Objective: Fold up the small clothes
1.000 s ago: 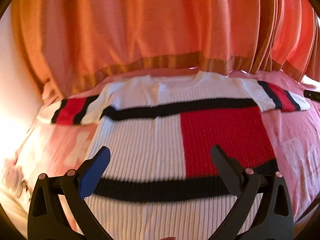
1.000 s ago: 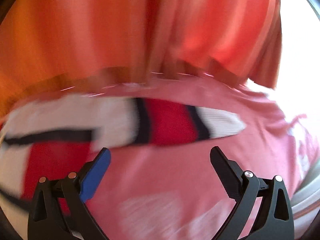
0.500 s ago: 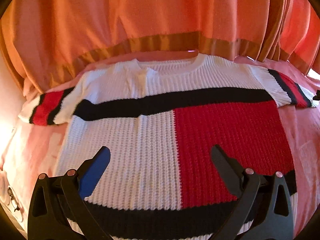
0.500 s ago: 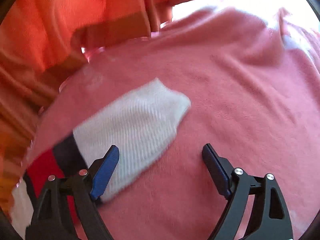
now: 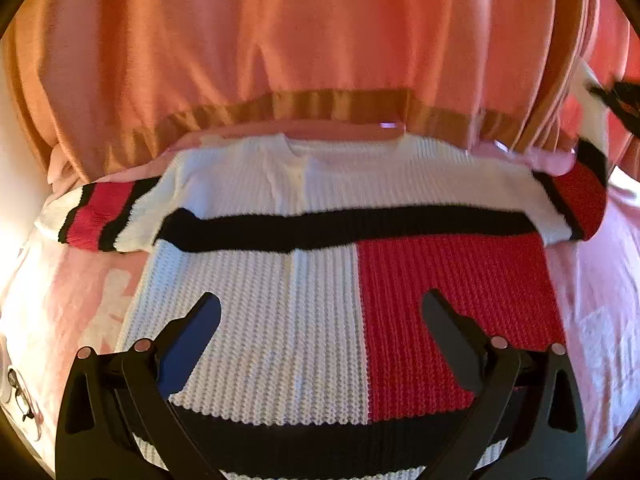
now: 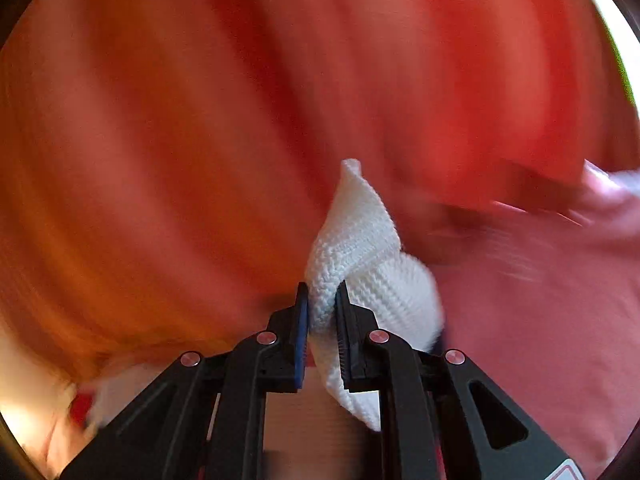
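A small knit sweater (image 5: 304, 300), white with black bands and a red panel, lies flat on a pink sheet (image 5: 72, 304), neck away from me. My left gripper (image 5: 320, 320) is open and empty, hovering over the sweater's lower body. The left sleeve (image 5: 100, 216) lies flat. The right sleeve (image 5: 584, 184) is lifted off the sheet at the far right. My right gripper (image 6: 322, 312) is shut on that sleeve's white cuff (image 6: 360, 248) and holds it in the air; it shows blurred in the left wrist view (image 5: 616, 100).
An orange curtain (image 5: 280, 40) with a brown hem hangs right behind the sweater's neck and fills most of the right wrist view (image 6: 160, 120). The pink sheet (image 6: 540, 300) extends to the right. A small object lies at the sheet's left edge (image 5: 16, 392).
My right gripper closed on the right sleeve's cuff and lifted it off the sheet. The left gripper stayed open over the sweater's body, shifting slightly.
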